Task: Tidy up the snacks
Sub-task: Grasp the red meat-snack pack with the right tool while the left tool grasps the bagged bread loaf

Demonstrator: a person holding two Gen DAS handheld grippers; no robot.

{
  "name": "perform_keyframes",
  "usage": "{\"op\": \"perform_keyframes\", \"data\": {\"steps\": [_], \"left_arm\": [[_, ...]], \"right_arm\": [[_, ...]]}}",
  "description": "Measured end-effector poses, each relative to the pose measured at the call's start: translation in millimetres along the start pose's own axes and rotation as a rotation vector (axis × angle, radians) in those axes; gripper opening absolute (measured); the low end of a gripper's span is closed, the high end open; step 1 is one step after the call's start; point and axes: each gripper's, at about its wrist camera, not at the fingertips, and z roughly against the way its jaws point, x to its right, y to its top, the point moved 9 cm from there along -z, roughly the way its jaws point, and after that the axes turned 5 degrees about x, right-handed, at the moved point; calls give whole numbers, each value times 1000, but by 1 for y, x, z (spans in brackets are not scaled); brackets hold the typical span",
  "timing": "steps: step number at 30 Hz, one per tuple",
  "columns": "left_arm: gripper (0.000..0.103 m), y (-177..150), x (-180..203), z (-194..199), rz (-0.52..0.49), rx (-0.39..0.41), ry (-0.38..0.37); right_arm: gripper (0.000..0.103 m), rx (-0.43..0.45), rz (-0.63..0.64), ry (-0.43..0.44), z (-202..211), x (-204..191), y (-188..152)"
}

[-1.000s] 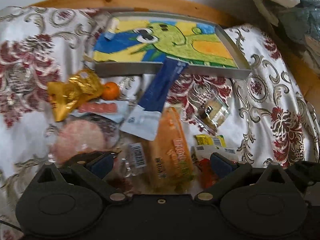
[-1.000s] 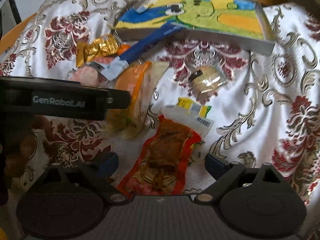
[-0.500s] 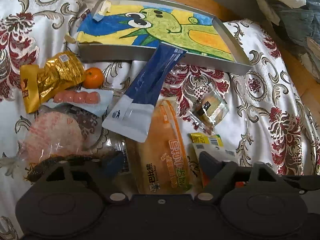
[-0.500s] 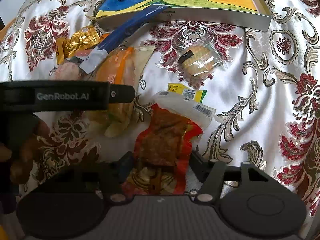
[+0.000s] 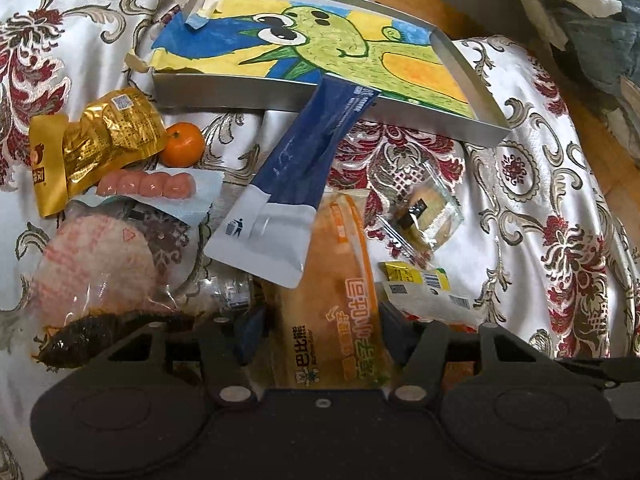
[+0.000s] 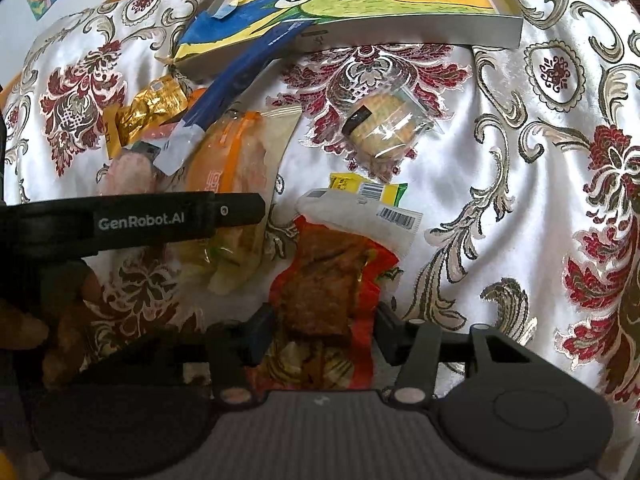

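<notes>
An orange bread packet (image 5: 336,280) lies lengthwise between the fingers of my left gripper (image 5: 320,332), which press on its two sides. My right gripper (image 6: 322,330) is shut on a red packet of brown dried snack (image 6: 320,280), its pads touching both edges. Both packets still rest on the patterned satin cloth (image 6: 520,200). At the back stands a shallow metal tray (image 5: 224,92) lined with a green cartoon drawing. A blue pouch (image 5: 308,152) leans on the tray's front wall and overlaps the bread packet.
Left of the pouch lie a gold packet (image 5: 96,140), a tangerine (image 5: 182,144), pink sausages (image 5: 148,186) and a round pink packet (image 5: 92,264). A clear biscuit pack (image 6: 380,128) and a yellow-green packet (image 6: 368,190) lie to the right. A hand (image 6: 60,320) holds the left tool.
Both grippers moved forward and lower over the pile, and their fingers narrowed: the left onto the orange bread packet, the right onto the red snack packet.
</notes>
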Motion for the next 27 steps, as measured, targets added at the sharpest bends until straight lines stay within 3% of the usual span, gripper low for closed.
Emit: {"op": "perform_keyframes", "data": {"steps": [8,15,19,23,25,26,27], "left_arm": [[52,-2,-1,11,82,13,-65],[51,-7,-1,21,133,5,-93],[51,-10,3,27,156,2,-122],[51,-12,4,32,198,-4,-161],[51,-12,4,33,235,-6,-184],[51,-12,3,34,247,-5,-192],[51,-11,3,35,255,-1,-199]], "right_arm": [[49,28,45,-5,8,-5,2],[48,110,98,-73,22,-3,10],[48,142,78,-88,29,3,15],[47,169,-11,-32,36,9,21],[39,186,-41,-22,39,14,25],[18,197,-46,-25,41,17,27],[18,199,-50,-26,42,18,29]]}}
